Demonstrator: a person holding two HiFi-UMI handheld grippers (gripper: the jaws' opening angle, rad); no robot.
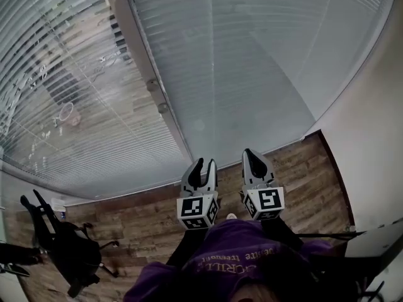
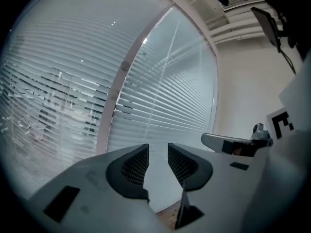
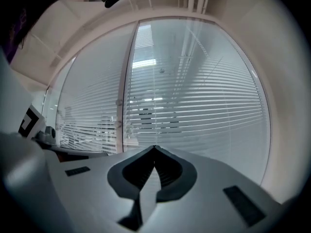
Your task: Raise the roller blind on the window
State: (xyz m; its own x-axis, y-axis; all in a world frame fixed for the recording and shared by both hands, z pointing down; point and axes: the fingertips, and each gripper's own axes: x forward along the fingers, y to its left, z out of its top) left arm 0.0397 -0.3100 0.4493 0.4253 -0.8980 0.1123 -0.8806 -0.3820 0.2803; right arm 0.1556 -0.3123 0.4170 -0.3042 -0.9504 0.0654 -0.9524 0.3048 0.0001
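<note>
Head view, steeply down: the person stands facing the window, well back from the glass. Both tools are held low and close to the body, side by side above the wooden floor [image 1: 302, 168].

The blind [image 1: 252, 74] is slatted and hangs fully lowered over the right-hand pane, its bottom edge at floor level. A second slatted panel [image 1: 75, 106] covers the pane left of the window post [image 1: 141, 61], with its slats tilted enough to show the outside. Two small knobs [image 1: 157, 96] sit on the post. No cord or chain can be made out from here.

The left gripper [image 1: 204, 163] has its jaws a little apart with nothing between them, only the blind beyond. This suggests it is ready to take hold of a pull.

The right gripper [image 1: 252, 156] has its jaw tips pressed together on nothing, as if parked and idle.

Neither tool touches the blind, so raising has apparently not begun. The next step is likely to approach and find the control. A black office chair [image 1: 69, 250] stands to the left, clear of the path, and a plain wall [image 1: 371, 137] closes the right side.
</note>
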